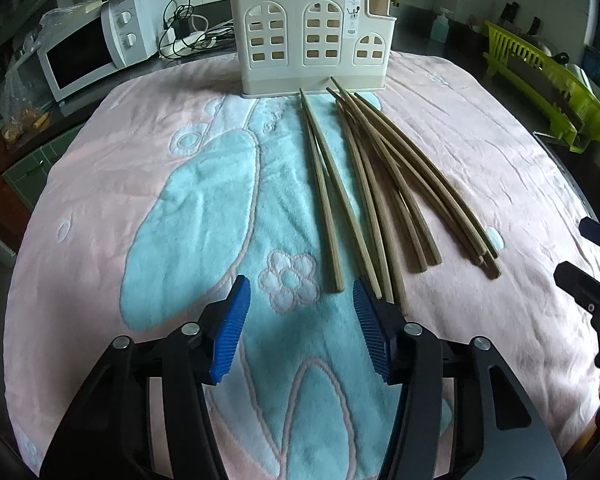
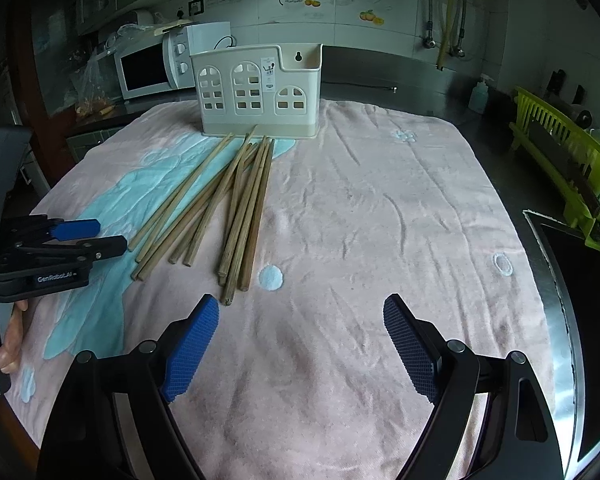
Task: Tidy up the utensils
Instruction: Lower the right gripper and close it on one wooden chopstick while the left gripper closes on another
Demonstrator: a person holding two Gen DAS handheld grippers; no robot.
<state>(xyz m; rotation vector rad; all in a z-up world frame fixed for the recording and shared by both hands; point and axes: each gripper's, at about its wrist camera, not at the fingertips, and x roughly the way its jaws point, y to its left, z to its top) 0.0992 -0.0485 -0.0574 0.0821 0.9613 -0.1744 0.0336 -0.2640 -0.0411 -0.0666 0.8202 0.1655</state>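
Note:
Several wooden chopsticks (image 1: 374, 184) (image 2: 240, 208) lie fanned on a pink and blue towel (image 1: 140, 168) (image 2: 380, 208), tips toward a beige utensil holder (image 1: 312, 40) (image 2: 256, 92) with window cut-outs at the back. My left gripper (image 1: 300, 284) (image 2: 96, 236) is low over the near ends of the leftmost chopsticks, half open; one end lies between its blue pads (image 1: 232, 328), untouched. My right gripper (image 2: 300, 300) (image 1: 580, 248) stands wide open just right of the pile's near ends, with nothing between its fingers.
A white microwave (image 1: 84, 56) (image 2: 148, 68) stands at the back left beside a power strip with cables (image 1: 188, 32). A green dish rack (image 1: 548, 84) (image 2: 568, 176) and a soap bottle (image 2: 480, 94) sit on the right. The counter's steel edge (image 2: 568, 320) runs along the towel's right side.

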